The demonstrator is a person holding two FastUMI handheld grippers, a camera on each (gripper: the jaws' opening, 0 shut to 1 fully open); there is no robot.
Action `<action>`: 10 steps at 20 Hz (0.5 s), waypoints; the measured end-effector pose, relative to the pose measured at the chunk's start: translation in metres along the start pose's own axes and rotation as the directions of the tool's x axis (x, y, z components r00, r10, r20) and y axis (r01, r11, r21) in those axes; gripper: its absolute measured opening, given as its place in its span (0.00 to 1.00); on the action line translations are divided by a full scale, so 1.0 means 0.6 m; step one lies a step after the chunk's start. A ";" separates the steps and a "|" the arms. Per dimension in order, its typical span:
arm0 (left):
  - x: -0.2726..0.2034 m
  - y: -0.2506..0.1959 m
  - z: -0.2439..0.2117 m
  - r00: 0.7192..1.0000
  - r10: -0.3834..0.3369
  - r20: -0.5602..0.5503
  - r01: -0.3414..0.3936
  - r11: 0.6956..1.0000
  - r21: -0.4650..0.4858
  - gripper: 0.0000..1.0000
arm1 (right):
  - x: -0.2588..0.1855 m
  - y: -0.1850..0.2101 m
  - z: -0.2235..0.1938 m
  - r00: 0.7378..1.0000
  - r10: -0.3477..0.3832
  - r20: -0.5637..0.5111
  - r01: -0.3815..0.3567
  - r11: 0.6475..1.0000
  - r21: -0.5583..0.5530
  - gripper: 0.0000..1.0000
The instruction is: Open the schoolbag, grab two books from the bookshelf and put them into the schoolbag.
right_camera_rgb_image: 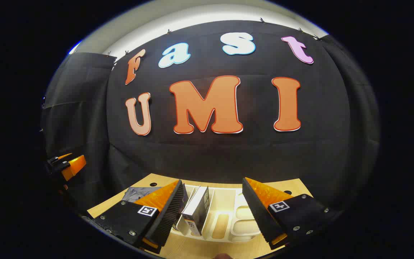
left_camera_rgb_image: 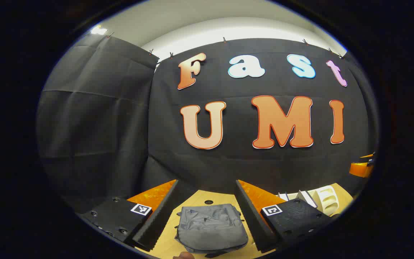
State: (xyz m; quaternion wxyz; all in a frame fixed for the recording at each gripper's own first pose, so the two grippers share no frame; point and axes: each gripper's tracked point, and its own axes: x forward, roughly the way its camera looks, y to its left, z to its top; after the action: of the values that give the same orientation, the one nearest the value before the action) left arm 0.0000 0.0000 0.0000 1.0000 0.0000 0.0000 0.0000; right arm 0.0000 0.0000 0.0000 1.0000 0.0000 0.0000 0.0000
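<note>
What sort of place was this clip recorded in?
Probably a staged recording booth, not a real room: black cloth wall clipped up all round, a pale wooden table, and props on it: a grey schoolbag and a white bookshelf with books.

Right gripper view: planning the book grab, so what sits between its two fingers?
In the right gripper view, the open right gripper frames the white bookshelf, with an upright book near its left finger.

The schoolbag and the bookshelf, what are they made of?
The schoolbag looks like soft grey cloth, matte, with creases and folds. The bookshelf seems to be cream plastic, smooth and slightly shiny, with moulded dividers. The table under them looks like pale wood, though it might be laminate.
</note>
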 end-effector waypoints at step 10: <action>0.098 0.075 -0.013 0.977 -0.212 0.015 0.212 0.977 -0.009 0.96 | -0.032 0.096 0.015 0.980 -0.194 0.050 0.193 0.981 0.017 1.00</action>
State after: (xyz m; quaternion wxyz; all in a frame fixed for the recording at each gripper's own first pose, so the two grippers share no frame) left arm 0.0586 0.0449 -0.0079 0.9943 -0.0054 -0.0069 -0.1067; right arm -0.0190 0.0574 0.0089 0.9949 0.0061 -0.0255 -0.0971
